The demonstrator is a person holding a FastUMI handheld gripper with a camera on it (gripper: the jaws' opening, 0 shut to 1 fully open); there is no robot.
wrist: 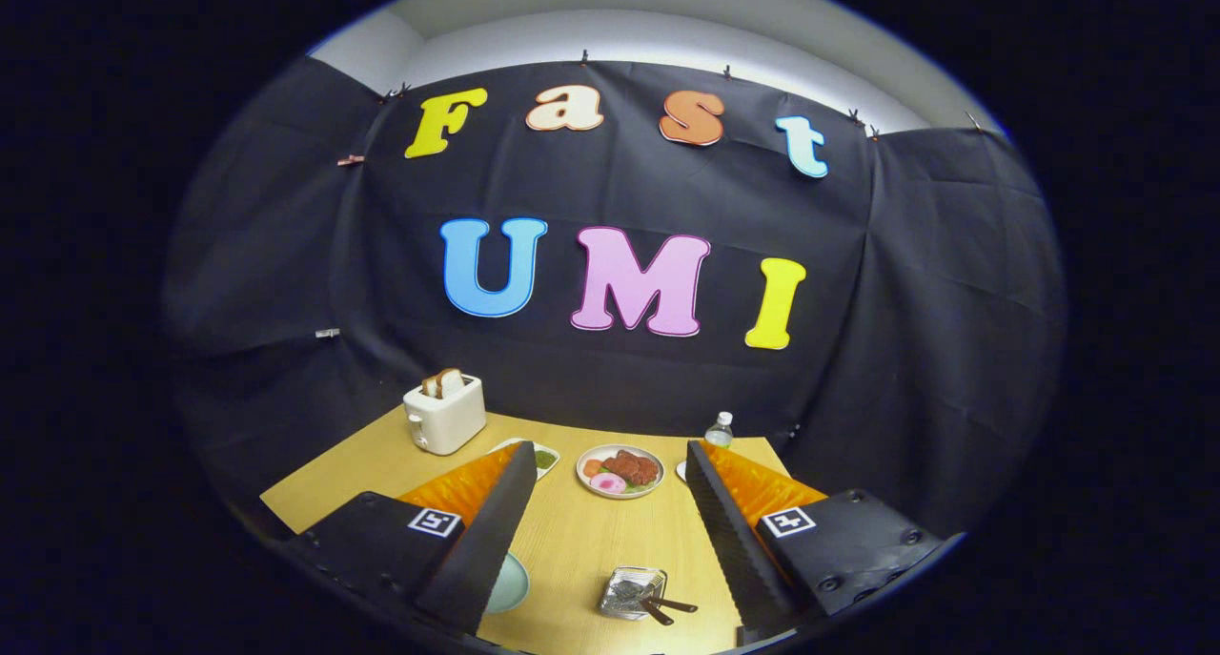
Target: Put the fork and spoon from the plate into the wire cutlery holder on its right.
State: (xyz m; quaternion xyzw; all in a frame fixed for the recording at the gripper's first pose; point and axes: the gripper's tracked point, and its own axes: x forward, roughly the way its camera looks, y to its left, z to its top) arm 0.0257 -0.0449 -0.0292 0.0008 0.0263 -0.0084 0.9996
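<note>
Gripper view. Claw (610, 541) spread wide, high above the wood bench (572, 531), nothing between the fingers (491, 531).

Holder (632, 593): wire basket near the bench's near edge, between the fingers and closer to the right one. Utensils (662, 607) already lie in it, dark handles jutting over its right side toward the near edge; fork and spoon cannot be told apart at this size.

Plate (507, 583): pale green, left of the holder at the near edge, mostly hidden behind the left finger.

Toward the far edge: food plate (620, 471) at mid-bench, holding meat and other bits. Toaster (444, 413) at the far left corner, bread in its slots. Small dish (543, 458) beside it, something green on it. Bottle (719, 431) near the far right corner.
</note>
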